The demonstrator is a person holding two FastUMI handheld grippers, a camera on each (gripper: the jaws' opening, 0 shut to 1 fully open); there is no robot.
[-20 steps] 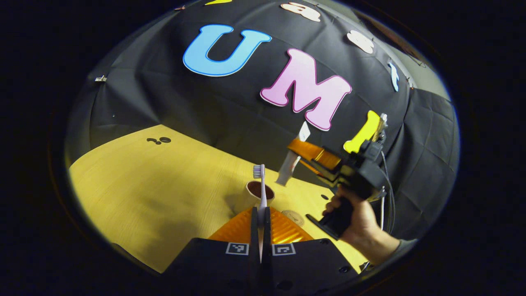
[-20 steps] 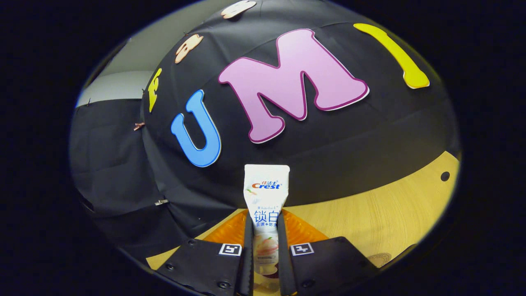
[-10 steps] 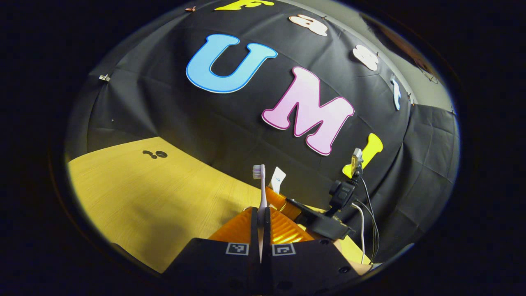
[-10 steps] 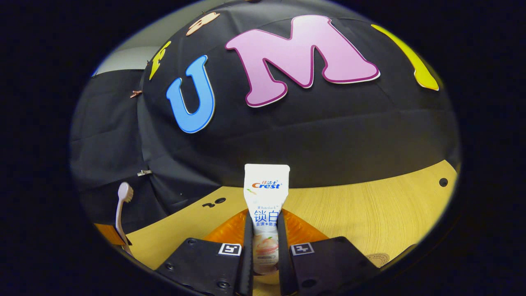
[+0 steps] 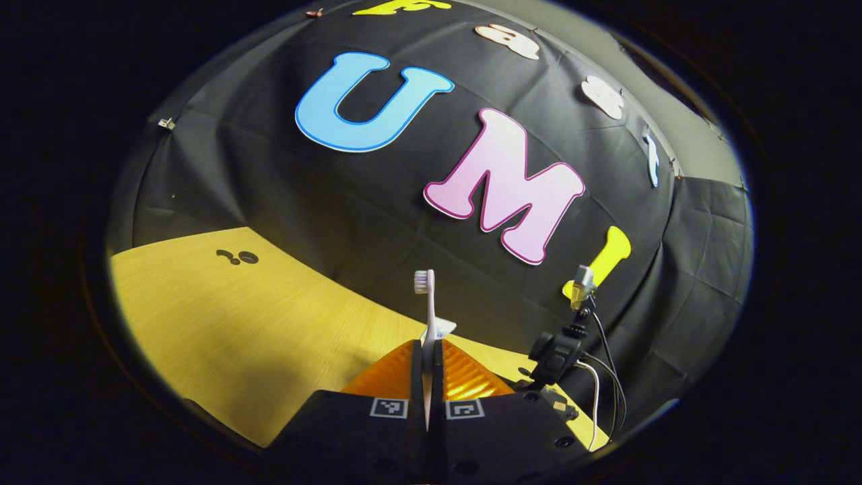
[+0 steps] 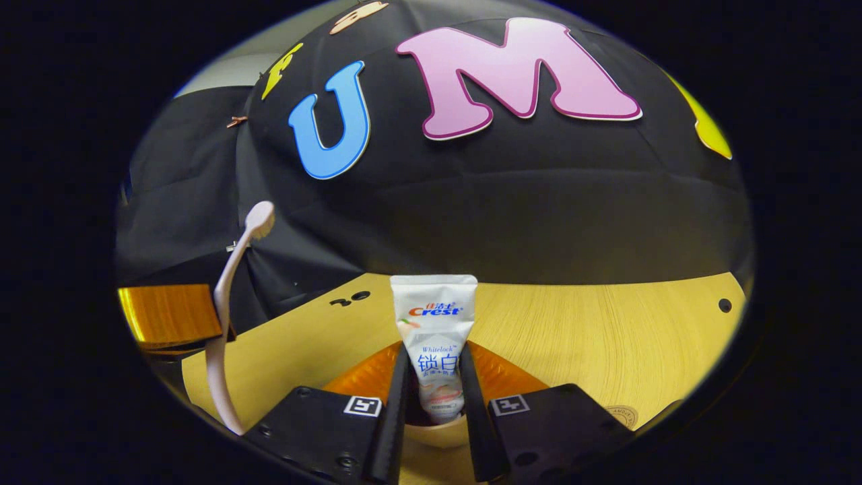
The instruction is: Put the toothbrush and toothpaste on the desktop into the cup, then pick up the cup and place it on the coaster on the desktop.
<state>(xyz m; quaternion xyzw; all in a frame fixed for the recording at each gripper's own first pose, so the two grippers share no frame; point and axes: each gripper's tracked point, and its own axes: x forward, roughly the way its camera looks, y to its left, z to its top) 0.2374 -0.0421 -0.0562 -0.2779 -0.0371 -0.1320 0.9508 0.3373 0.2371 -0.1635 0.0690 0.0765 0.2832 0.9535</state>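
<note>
The toothpaste tube (image 6: 434,337) stands upright at the bottom centre of the right gripper view, cap end down, with its lower part between the right claw (image 6: 434,404)'s two fingers and dipping into the rim of the cup (image 6: 434,431), a pale curve that peeks out between and just below the fingers. The fingers look slightly spread at the tube's sides, and I cannot tell whether they press on it or have let it go. In the left gripper view the toothbrush (image 5: 428,316) rises bristle-end up at lower centre, its handle pinched in the narrow slit of the left claw (image 5: 427,384), which is closed on it; a scrap of the white tube shows just right of the brush handle. The same toothbrush appears at the left edge of the right gripper view, curving upward beside the left claw's ridged pad. The coaster (image 6: 623,415) lies low at the right of that view on the wooden desk (image 6: 606,337), apart from the cup. A small camera mount with cables (image 5: 566,343) sits at the lower right of the left gripper view. By my reading the step in hand is dropping the toothpaste into the cup, with the toothbrush waiting its turn. The next move calls for a full release and a straight lift of the right claw, then lining the brush handle over the cup mouth without knocking the cup.
</note>
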